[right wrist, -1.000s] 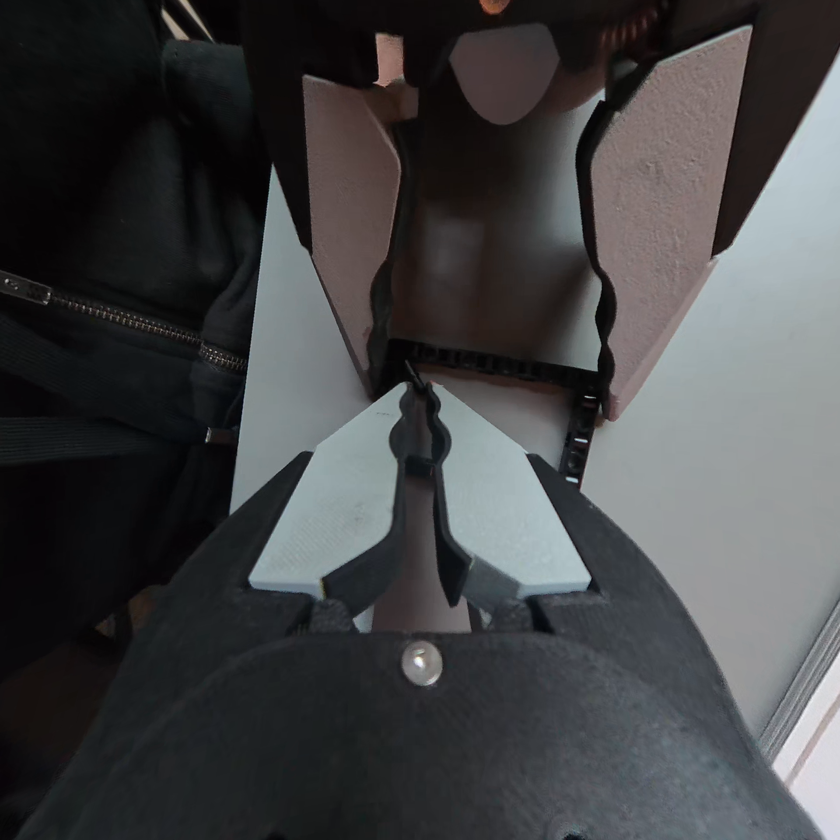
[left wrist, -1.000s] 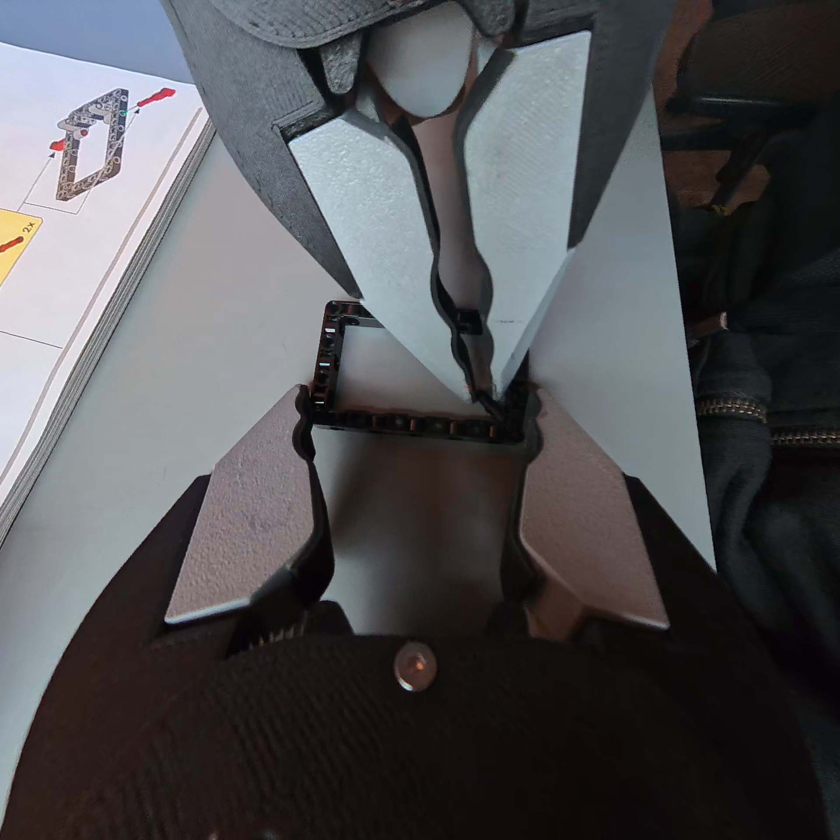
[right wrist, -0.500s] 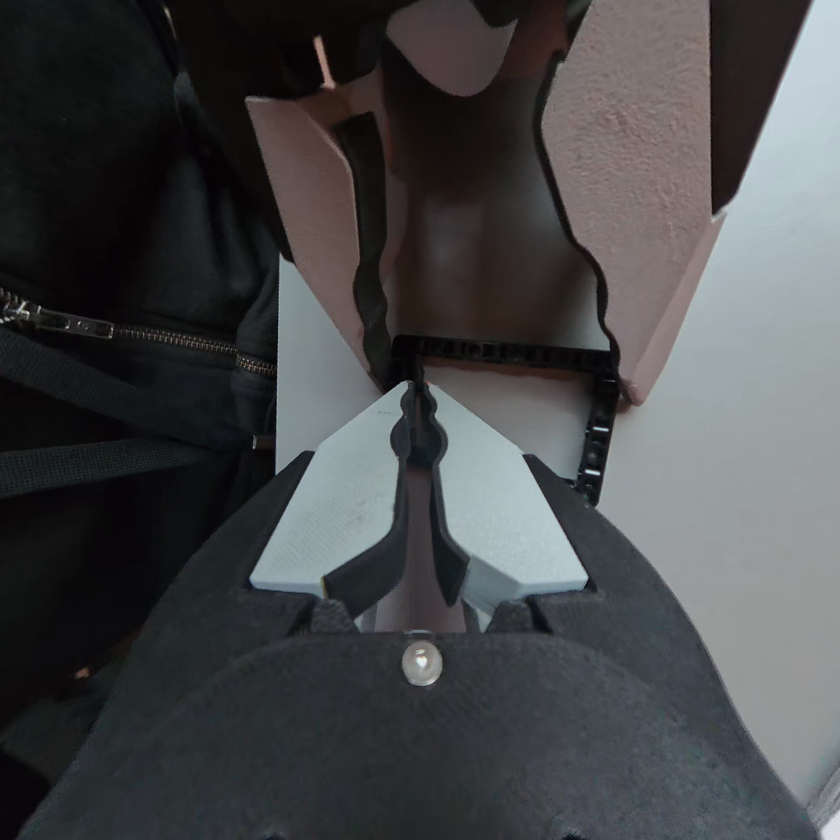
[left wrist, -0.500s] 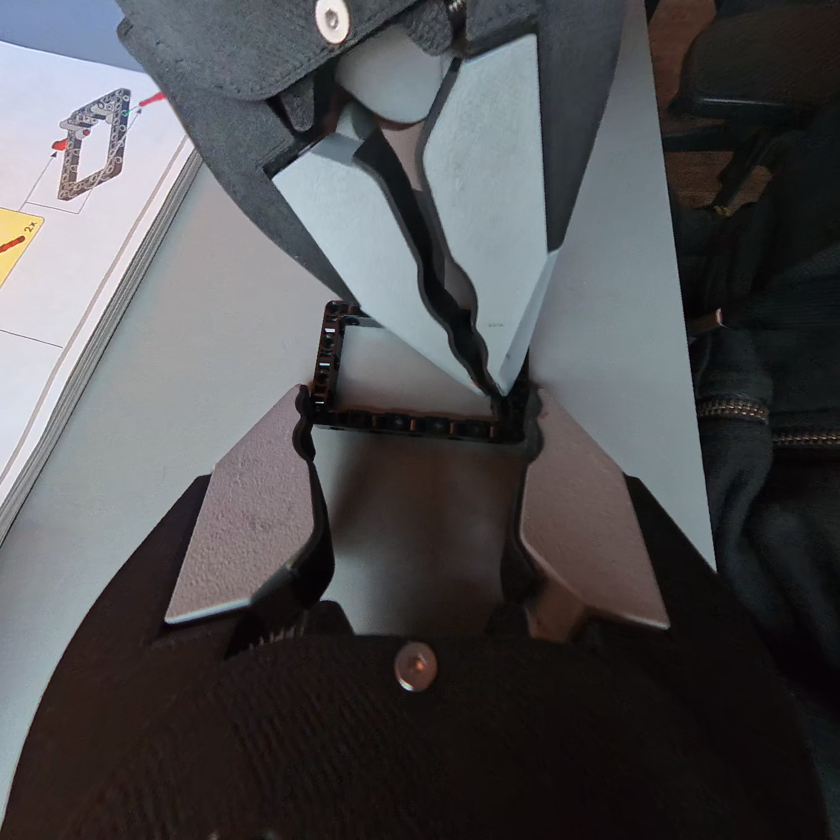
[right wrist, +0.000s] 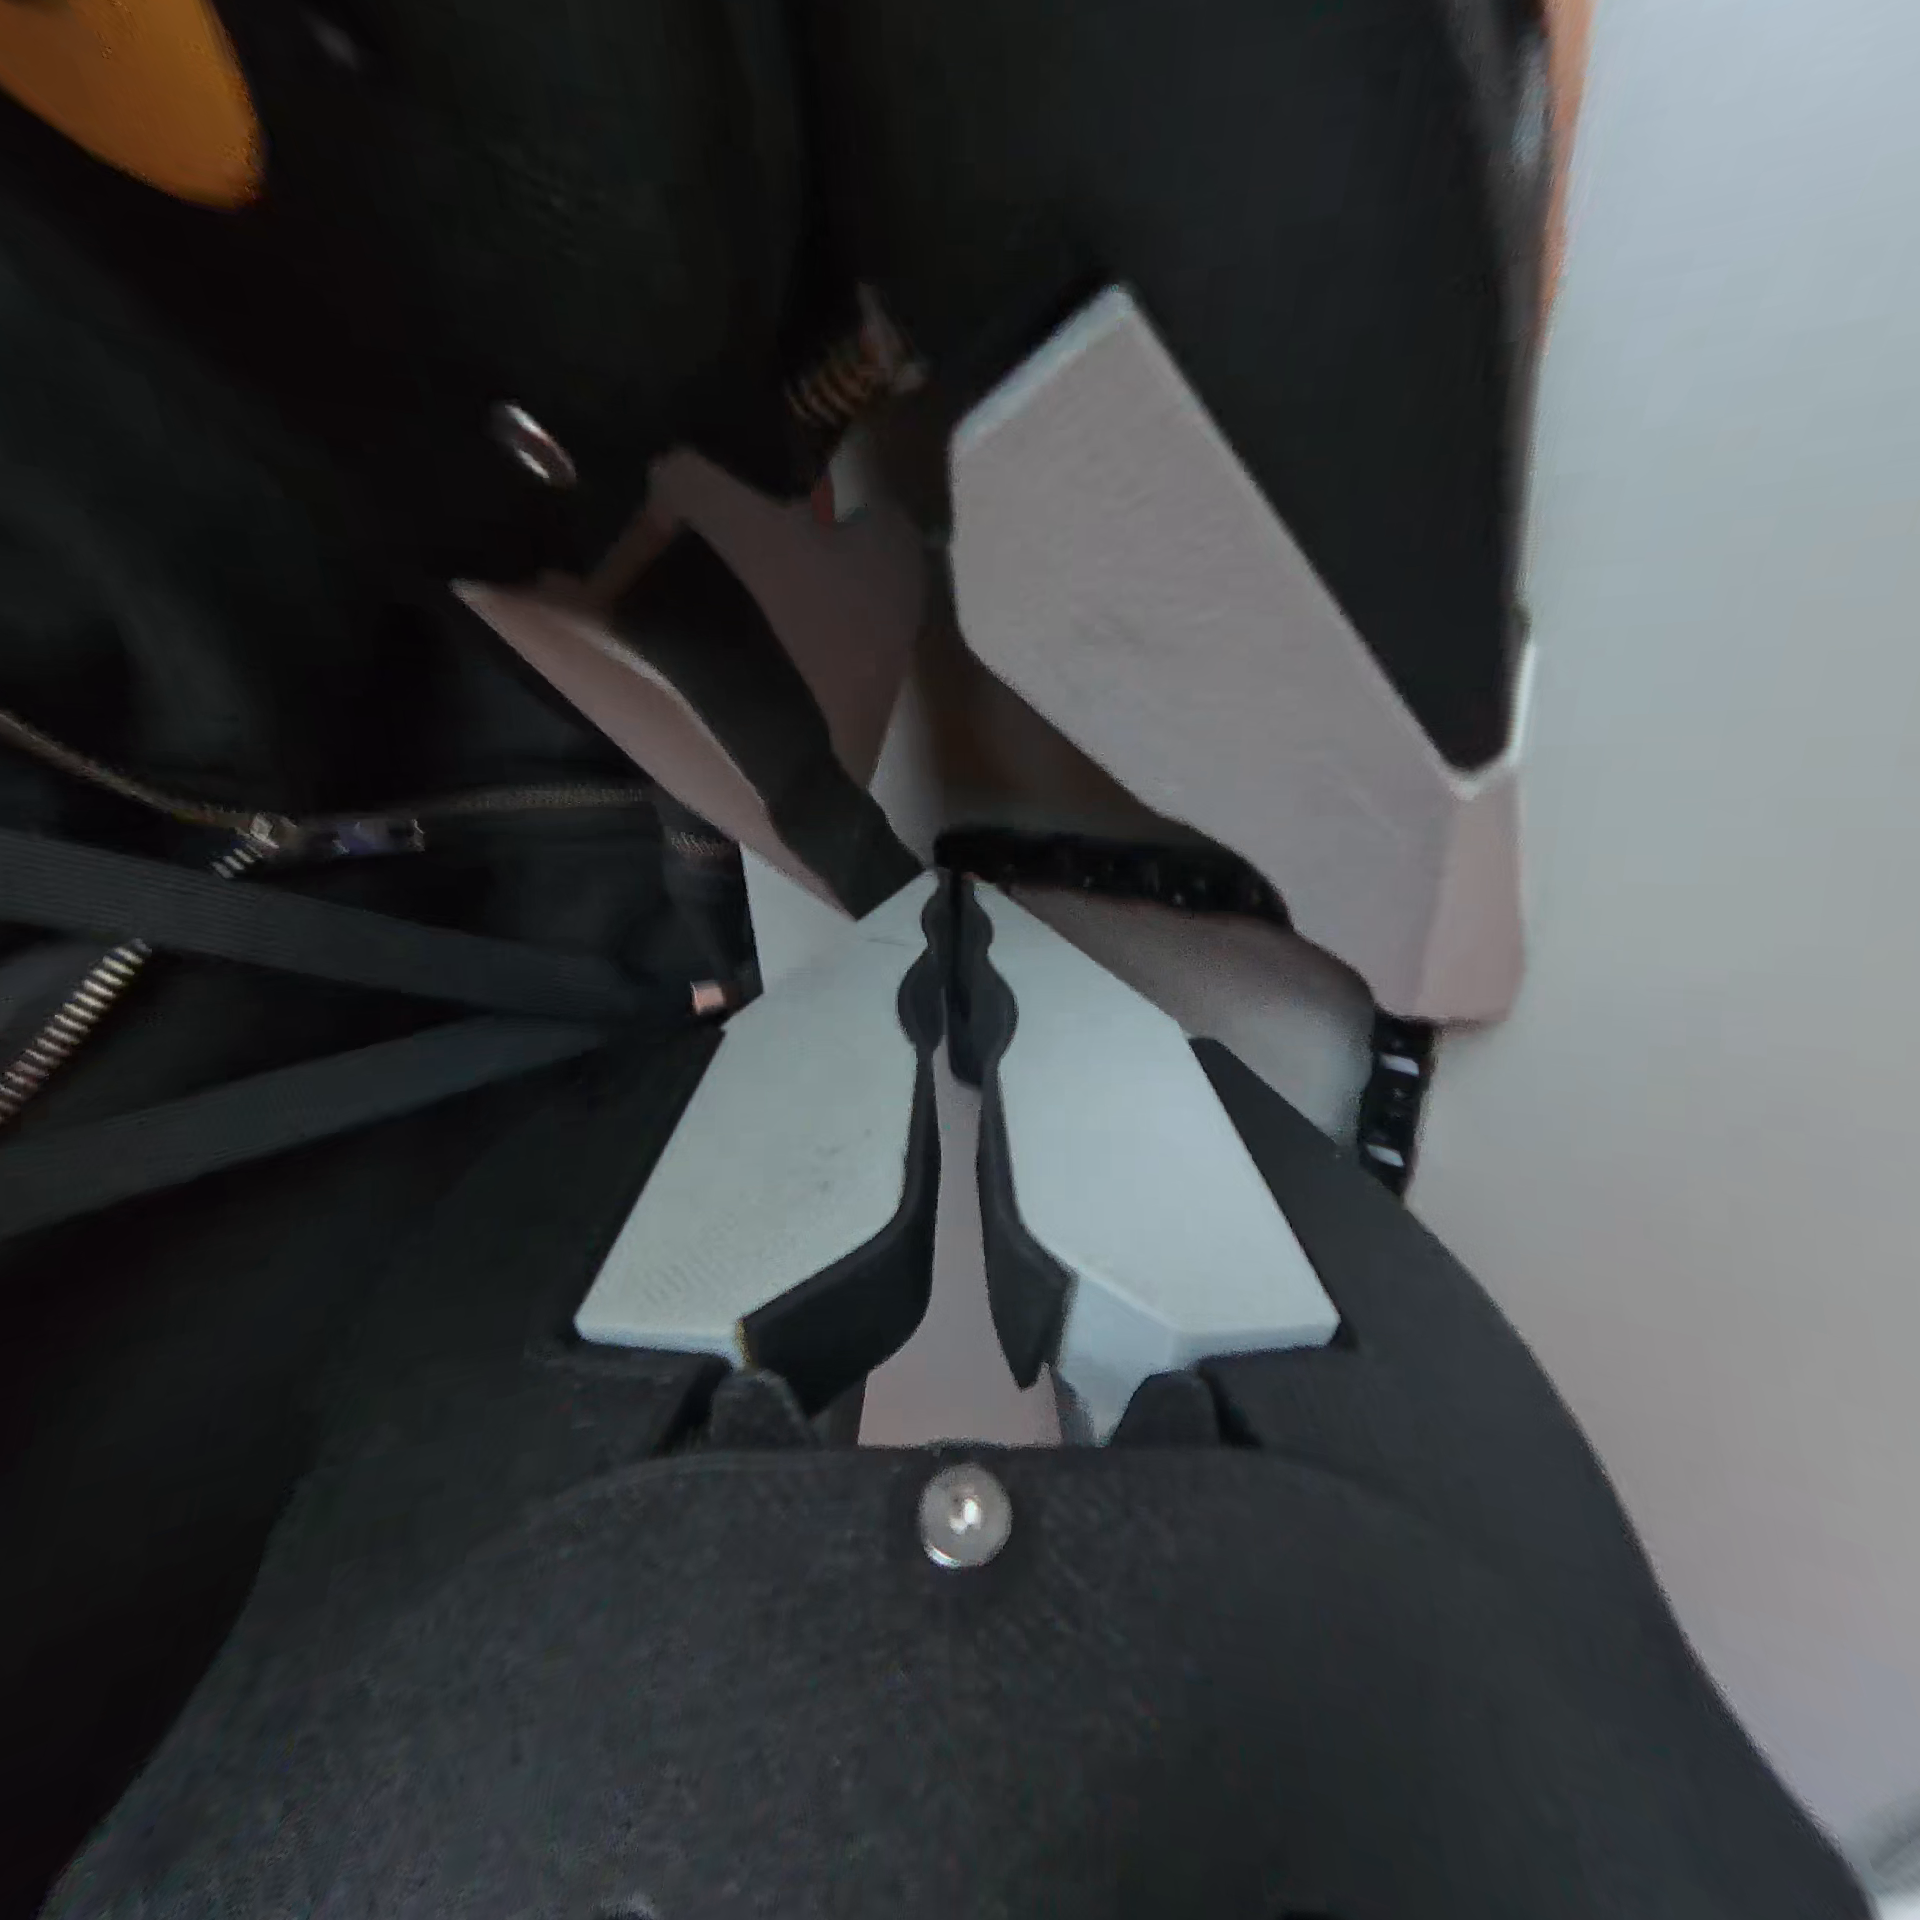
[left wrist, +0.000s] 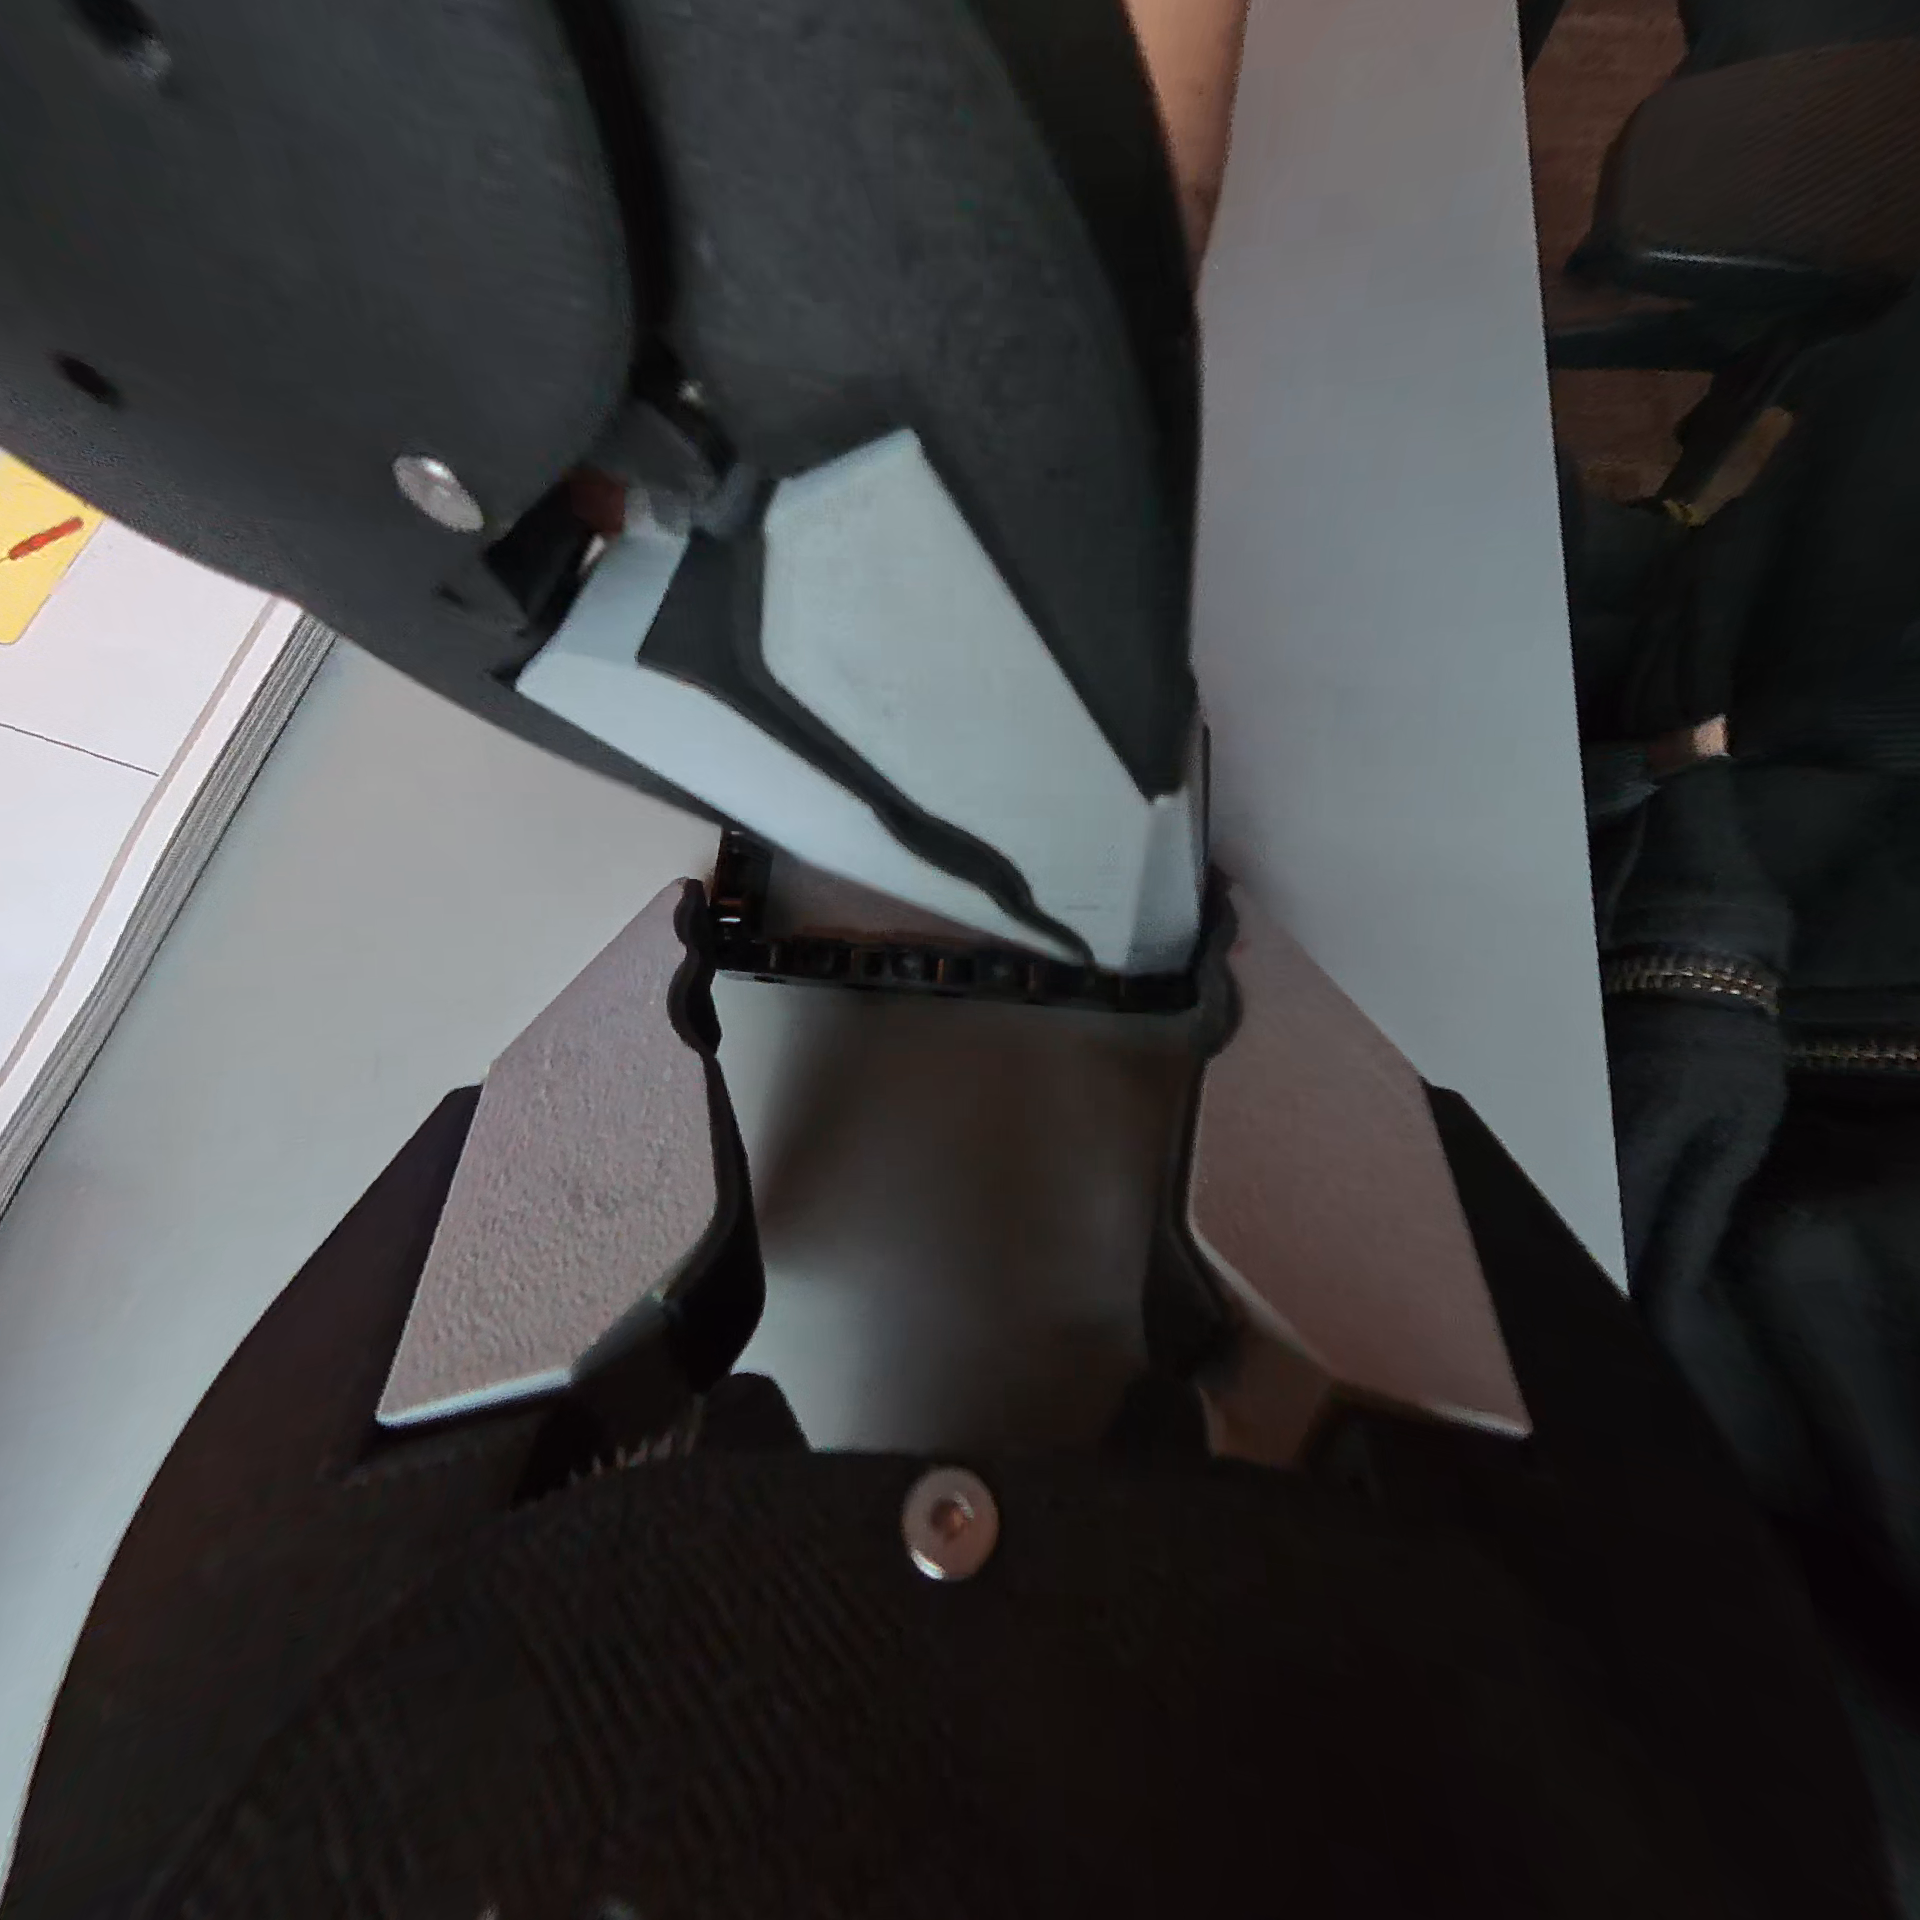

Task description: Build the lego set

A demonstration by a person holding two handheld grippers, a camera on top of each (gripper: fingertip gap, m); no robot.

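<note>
An open booklet (left wrist: 94, 727) lies at the left edge of the white table (left wrist: 1371, 623). The left gripper (left wrist: 951, 961) grips a black frame (left wrist: 935, 971) by its two ends, above the table. The right gripper (left wrist: 1086, 951) presses its tips onto the frame's right corner, clenched, perhaps on a small piece, though blur hides it. A dark jacket (left wrist: 1766, 1039) sits at the right.

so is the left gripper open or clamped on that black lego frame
Clamped: left gripper has its fingertips pressed against both ends of the black lego frame.
</note>
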